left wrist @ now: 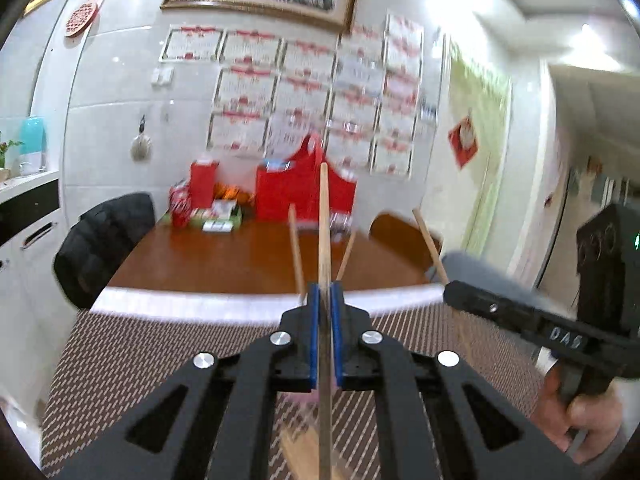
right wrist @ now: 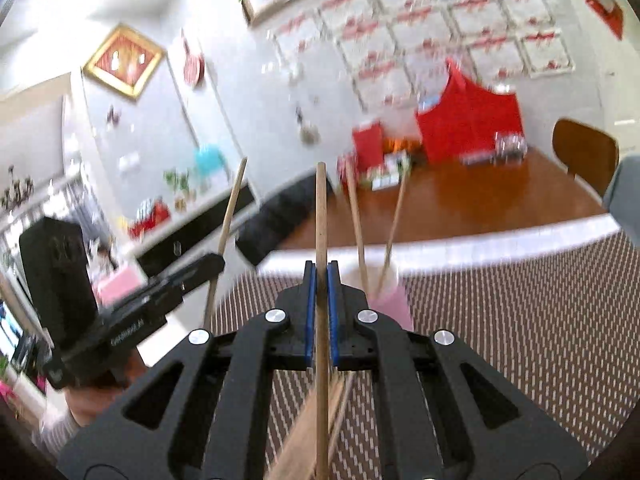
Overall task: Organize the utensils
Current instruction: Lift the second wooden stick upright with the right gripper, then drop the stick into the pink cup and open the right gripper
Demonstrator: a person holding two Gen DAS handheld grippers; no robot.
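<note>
- Left wrist view: the left claw [left wrist: 325, 300] is clamped on an upright chopstick [left wrist: 324, 216]. Beyond it is a woven mat [left wrist: 120, 352] on the worktop [left wrist: 224, 256], with red bags [left wrist: 288, 188] by the wall. The right claw [left wrist: 450, 292], blurred, grips another stick.
- Right wrist view: the right claw pinches a chopstick [right wrist: 321, 208]. More sticks stand in a blurred pink cup [right wrist: 390, 300] just beside it. A hand [right wrist: 92, 396] holds the left claw's handle.

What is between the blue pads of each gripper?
One wooden chopstick is clamped in the left gripper, seen in the left wrist view; another chopstick in the right gripper, seen in the right wrist view.
</note>
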